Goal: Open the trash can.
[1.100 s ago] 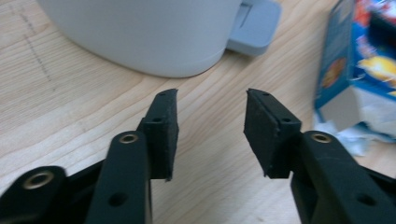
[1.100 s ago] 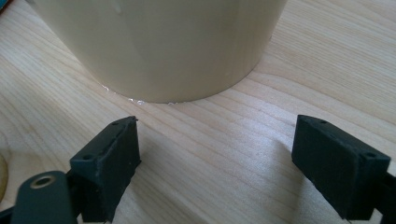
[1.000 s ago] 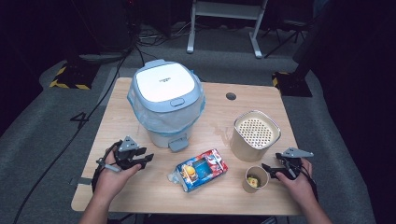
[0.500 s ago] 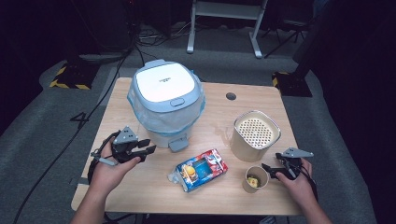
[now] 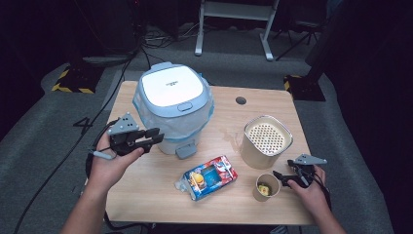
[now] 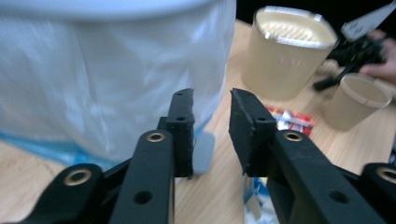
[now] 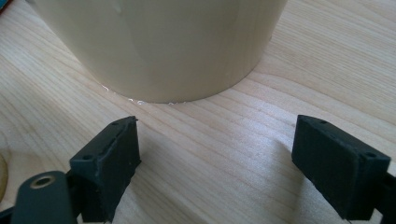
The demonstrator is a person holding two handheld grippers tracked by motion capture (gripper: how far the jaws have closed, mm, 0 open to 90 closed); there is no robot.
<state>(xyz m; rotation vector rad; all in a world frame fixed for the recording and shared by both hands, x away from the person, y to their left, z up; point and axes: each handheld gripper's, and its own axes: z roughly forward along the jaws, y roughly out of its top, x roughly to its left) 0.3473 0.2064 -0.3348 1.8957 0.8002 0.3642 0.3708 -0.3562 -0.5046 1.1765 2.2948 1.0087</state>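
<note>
Nearest me, I am holding the right gripper low on the table, its jaws spread wide with bare wood between them, just beside the paper cup — whatever is sitting inside that cup is too small to make out. The snack packet is lying flat mid-table. I am holding the left gripper raised beside the lidded bin; its jaws have just been closing, standing narrow with nothing between them. The bin's top is cut off in the left gripper view. Farther right, the beige canister is standing upright.
</note>
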